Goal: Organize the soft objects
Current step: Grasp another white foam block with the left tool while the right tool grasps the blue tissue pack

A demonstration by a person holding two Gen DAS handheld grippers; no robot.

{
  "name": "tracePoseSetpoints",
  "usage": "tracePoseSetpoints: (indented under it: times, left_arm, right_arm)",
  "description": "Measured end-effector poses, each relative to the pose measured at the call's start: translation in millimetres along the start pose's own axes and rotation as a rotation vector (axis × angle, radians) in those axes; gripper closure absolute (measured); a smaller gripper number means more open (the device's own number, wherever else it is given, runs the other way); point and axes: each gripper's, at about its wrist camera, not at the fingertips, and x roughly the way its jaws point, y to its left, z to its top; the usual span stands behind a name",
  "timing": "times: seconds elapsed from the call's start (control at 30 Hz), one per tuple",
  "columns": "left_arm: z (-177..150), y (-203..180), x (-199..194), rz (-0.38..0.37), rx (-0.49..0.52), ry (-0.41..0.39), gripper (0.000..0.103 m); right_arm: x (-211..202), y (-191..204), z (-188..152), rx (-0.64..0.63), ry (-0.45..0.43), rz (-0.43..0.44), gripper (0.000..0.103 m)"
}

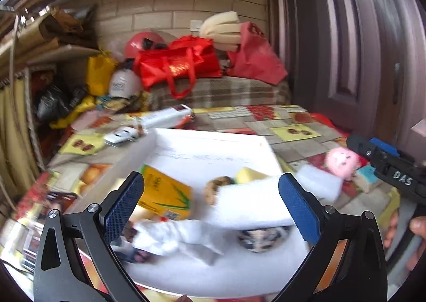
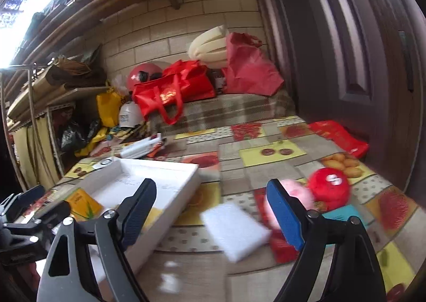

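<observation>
1. left wrist view: the left gripper (image 1: 211, 203) hangs over a white tray (image 1: 213, 147) on a table (image 1: 293, 121) covered with a fruit-print cloth, its two blue pads spread wide with nothing pressed between them.
2. inside the tray lie a yellow packet (image 1: 165, 195) with green leaves printed on it, a brown round soft thing (image 1: 215, 187), a yellow sponge (image 1: 250, 174), a white cloth (image 1: 173, 235) and a spotted black-and-white piece (image 1: 262, 239); all are blurred, so finer detail cannot be told.
3. a white foam block (image 1: 319, 182) lies on the cloth just outside the tray's right edge, and a pink plush toy (image 1: 342, 162) sits beyond it, near the black and blue body of the right gripper at the right edge of this view.
4. right wrist view: the right gripper (image 2: 211, 208) is held over the table to the right of the tray (image 2: 170, 182), jaws standing wide apart and holding nothing.
5. the white foam block (image 2: 237, 230) lies flat on the cloth between the two fingers' lines, touched by neither pad.
6. the pink plush toy (image 2: 298, 192) is partly hidden behind the right finger, and a red plush ball (image 2: 330, 190) with a white letter s touches it on the far side.
7. at the back, red bags (image 2: 173, 91) and cream cushions (image 2: 207, 43) are piled on a checked couch (image 2: 239, 107) against a brick wall.
</observation>
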Motion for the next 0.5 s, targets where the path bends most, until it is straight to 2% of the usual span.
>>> tracePoseSetpoints:
  times: [0.03, 0.17, 0.4, 0.5]
  left_arm:
    - [0.1, 0.3, 0.8, -0.018, -0.010, 0.005, 0.001]
    - [1.6, -1.1, 1.9, -0.004, -0.012, 0.005, 0.001]
    - [0.5, -16.0, -2.9, -0.021, 0.057, -0.014, 0.001]
    - [-0.7, -22.8, 0.7, -0.084, 0.065, 0.021, 0.001]
  right_arm:
    - [-1.7, -6.0, 0.4, -0.005, 0.002, -0.012, 0.015]
    - [-10.0, -38.1, 1.9, 0.020, 0.007, -0.079, 0.015]
    - [-23.8, -103.4, 6.2, 0.084, 0.013, -0.210, 0.015]
    - [-30.1, -124.9, 7.4, 0.083, 0.018, -0.273, 0.015]
